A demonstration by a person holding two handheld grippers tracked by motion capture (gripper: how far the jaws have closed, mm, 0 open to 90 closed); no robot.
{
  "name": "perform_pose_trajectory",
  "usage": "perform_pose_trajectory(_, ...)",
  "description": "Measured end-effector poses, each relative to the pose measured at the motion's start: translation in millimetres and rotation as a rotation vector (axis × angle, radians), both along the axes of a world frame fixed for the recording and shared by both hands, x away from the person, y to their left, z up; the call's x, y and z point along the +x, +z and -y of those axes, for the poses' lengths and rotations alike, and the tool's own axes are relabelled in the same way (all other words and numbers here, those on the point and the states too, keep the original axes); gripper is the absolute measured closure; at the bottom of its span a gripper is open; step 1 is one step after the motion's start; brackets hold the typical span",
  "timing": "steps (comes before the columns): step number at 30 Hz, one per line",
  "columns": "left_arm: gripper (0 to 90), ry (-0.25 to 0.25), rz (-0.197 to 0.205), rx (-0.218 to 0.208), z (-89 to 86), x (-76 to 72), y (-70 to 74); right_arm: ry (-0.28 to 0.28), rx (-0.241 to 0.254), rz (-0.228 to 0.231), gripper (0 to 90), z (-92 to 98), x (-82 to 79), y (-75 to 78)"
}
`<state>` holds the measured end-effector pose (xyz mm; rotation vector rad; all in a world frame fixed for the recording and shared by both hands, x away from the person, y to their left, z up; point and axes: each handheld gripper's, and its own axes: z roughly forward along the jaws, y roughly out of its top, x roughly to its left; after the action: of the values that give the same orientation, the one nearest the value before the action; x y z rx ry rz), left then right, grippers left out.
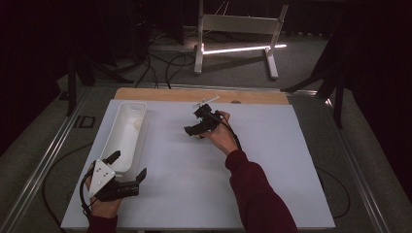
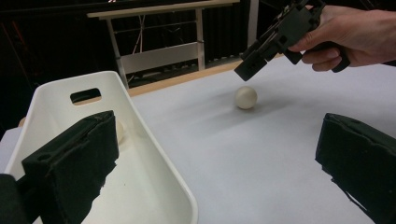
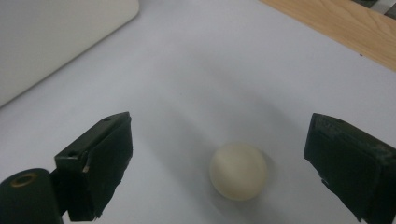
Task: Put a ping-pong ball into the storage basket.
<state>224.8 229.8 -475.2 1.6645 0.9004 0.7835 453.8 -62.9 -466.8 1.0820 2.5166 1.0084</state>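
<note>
Approaching a loose ball: the right claw (image 3: 219,163), jaws spread wide and gripping nothing, hangs over a cream ball (image 3: 238,171) that lies on the bare bench (image 1: 272,160). In the right claw's own view the ball sits between the jaws but nearer the far-side one, and it touches neither. The landmark is the white bin (image 1: 127,133); the ball rests well to its open-bench side, apart from the bin wall. A second, similar ball (image 2: 119,132) lies inside the bin against its end wall, below the handle slot. The left claw (image 1: 127,171), also open and empty, waits beside the near end of the bin, one jaw over its rim.

Likely faults, as judgements:
- Roll-away. A smooth sphere on a flat sheet has nothing to stop it. If one jaw meets it before the other, because the ball is off-centre in the gap, it would probably be pushed away from the bin instead of being caught.
- Squeeze-out. Closing above or below the ball's widest line would tend to pop it up or down out of the pads.
- Pad scrape. Coming down too low may drag the jaw tips on the bench and tilt the claw.
- Drop in transit. A grip on the ball's edge could let go on the way to the bin, or let the ball strike the rim and bounce out.
</note>
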Motion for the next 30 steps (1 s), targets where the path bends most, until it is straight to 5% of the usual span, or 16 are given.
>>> perform_pose_trajectory(30,0.2,0.002,0.000,0.003,0.5,-0.1,0.0,-0.024,-0.085,-0.056,9.8,-0.1,3.0,-21.0)
